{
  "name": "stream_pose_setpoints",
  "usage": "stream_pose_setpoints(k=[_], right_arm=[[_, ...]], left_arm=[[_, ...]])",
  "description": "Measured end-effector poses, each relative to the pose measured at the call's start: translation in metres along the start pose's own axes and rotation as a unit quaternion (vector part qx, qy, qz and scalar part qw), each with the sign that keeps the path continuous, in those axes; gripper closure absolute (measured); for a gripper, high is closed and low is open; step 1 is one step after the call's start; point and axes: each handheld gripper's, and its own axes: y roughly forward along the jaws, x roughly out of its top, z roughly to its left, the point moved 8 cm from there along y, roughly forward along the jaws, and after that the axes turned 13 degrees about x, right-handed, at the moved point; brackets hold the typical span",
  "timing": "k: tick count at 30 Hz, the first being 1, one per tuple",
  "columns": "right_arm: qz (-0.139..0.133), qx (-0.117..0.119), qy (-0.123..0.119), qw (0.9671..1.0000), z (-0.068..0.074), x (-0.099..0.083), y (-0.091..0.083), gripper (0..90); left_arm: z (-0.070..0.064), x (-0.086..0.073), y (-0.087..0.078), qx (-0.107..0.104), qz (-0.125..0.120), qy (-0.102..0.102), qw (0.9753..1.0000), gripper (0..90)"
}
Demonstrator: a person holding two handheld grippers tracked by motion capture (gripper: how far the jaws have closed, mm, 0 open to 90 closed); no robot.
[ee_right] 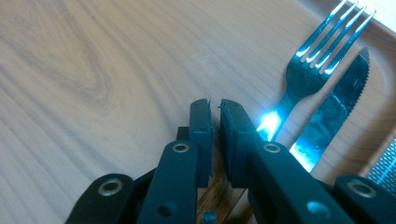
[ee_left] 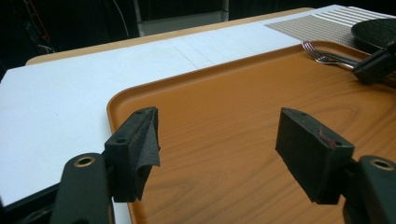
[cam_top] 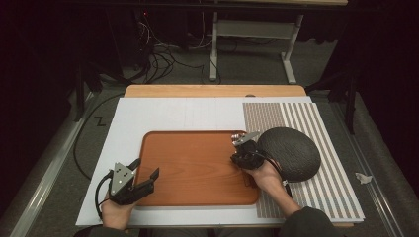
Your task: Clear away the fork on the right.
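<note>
Fingers of the right gripper are standing almost shut, with only a thin slit between them and nothing caught there; they are hovering low over the wooden tray, just beside the handles of a fork and a knife. Both pieces of cutlery are lying side by side on the tray near its far right corner, tips pointing toward the far edge of the tabletop. The left gripper is holding its fingers wide apart and empty, waiting over the near left corner of the tray. A dark, textured round plate is sitting on a striped mat at the right side of the tabletop, touching or slightly overlapping the tray's right rim.

Judging from this, the cutlery is already resting on the tray and looks released, so that part seems done; the plate is not yet on the tray, and that may be what is left.

The lower handles of the fork and knife are hidden behind the right gripper. Glare is washing out the metal, and whether the plate overlaps the tray rim is hard to make out
</note>
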Motion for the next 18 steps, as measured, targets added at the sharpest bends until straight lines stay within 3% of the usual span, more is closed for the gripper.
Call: stream_pose_setpoints(k=[13,18], right_arm=[[-0.010,0.015,0.012,0.9998,0.0005,0.0003,-0.0008,75.3],[-0.032,0.023,0.006,0.9992,0.0029,0.0030,-0.0084,68.9]], left_arm=[[0.0004,-0.0004,0.0009,-0.001,0.002,-0.002,1.0000,29.8],[0.0013,-0.0003,0.0009,-0.001,0.002,-0.005,1.0000,29.8]])
